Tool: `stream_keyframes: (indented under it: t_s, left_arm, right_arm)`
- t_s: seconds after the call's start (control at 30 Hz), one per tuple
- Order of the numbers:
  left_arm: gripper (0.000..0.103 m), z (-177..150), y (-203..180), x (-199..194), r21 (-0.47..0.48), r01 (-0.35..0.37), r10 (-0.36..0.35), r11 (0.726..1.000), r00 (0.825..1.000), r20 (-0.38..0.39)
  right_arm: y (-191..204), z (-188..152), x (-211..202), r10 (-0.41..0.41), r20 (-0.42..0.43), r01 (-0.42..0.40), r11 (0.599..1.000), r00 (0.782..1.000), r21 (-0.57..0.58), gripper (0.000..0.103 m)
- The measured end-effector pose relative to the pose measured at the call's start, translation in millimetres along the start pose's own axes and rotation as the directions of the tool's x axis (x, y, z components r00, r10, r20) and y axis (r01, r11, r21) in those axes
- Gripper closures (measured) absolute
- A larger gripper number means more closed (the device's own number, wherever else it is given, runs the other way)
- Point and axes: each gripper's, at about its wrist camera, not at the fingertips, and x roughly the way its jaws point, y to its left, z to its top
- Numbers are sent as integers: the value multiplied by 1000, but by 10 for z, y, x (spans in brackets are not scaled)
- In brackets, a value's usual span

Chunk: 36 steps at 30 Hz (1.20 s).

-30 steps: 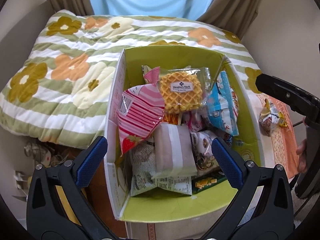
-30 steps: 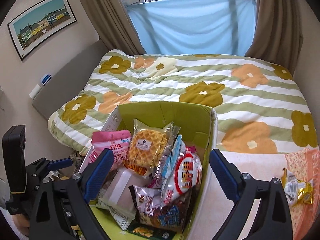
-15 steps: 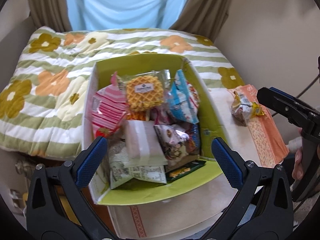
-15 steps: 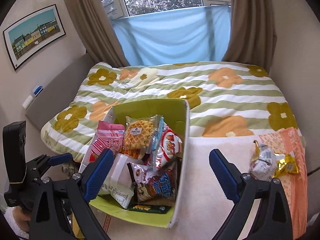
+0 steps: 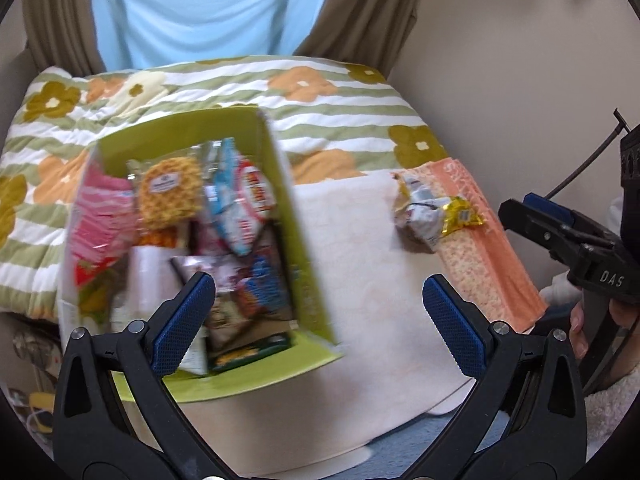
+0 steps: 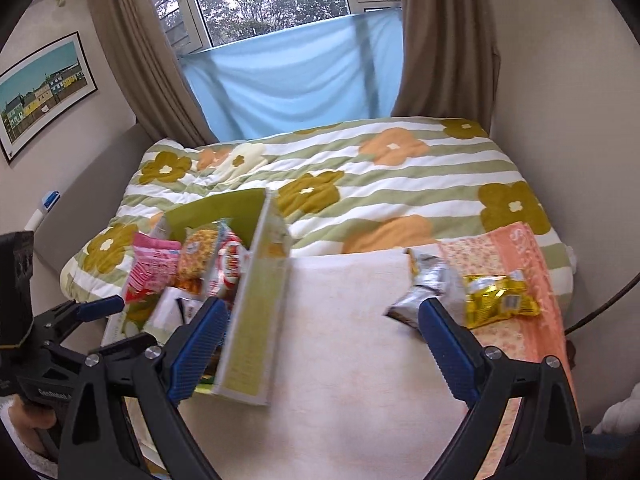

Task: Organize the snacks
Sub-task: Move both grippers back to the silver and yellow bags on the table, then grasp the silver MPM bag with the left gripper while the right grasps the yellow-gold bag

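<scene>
On the cream cloth [image 6: 344, 344], beside the flowered quilt [image 6: 400, 184]: a green box [image 5: 304, 248] crammed with snack packets.

Right of the box, well apart from it on the same cloth, lie a crumpled silver wrapper [image 6: 432, 284] and, touching it, a yellow packet [image 6: 500, 300]. The left gripper [image 5: 318, 320] hangs over the box's near right corner, fingers spread wide and holding nothing. The right gripper [image 6: 320, 348] hovers right of the box, likewise spread and empty.

"DAS" on the right tool [image 5: 532, 216], apparently.
</scene>
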Motion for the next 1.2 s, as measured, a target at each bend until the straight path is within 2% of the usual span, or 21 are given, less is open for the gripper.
stream_keyframes:
  t_s: [0.27, 0.4, 0.5, 0.6, 0.77, 1.0, 1.1, 1.2]
  left_arm:
    - [0, 224, -1023, 615, 4, 26, -26, 1000, 999, -40]
    - [0, 320, -1337, 952, -28, 20, -21, 999, 997, -67]
    - [0, 390, -1463, 1205, -45, -1, -3, 999, 996, -89]
    - [0, 455, -1520, 1473, -64, 7, -14, 998, 992, -121]
    - [0, 563, -1532, 1944, -62, 14, -25, 998, 982, -189]
    - [0, 606, -1581, 2498, -24, 17, -23, 1000, 966, -258]
    - [0, 585, -1612, 2686, -5, 11, -12, 1000, 956, -292]
    - [0, 543, -1588, 2844, -1, -4, 4, 1000, 949, -316]
  right_arm:
    - [-1061, 2, -114, -7, -30, 8, 1000, 1000, 17, 8]
    - [-1539, 25, -31, -7, -64, 7, 1000, 998, 7, 8]
    - [-1830, 54, 118, 5, -103, -7, 1000, 995, -20, 8]
    - [-2025, 68, 312, 23, -143, -31, 998, 989, -51, 8]
    - [-2191, 53, 670, 11, -203, -40, 989, 979, -140, 8]
    - [-2323, -2, 1210, -30, -279, -73, 933, 960, -353, 8]
    - [-2350, -54, 1373, -65, -308, -84, 889, 949, -450, 8]
    - [-2330, -127, 1483, -87, -330, -115, 829, 940, -548, 8]
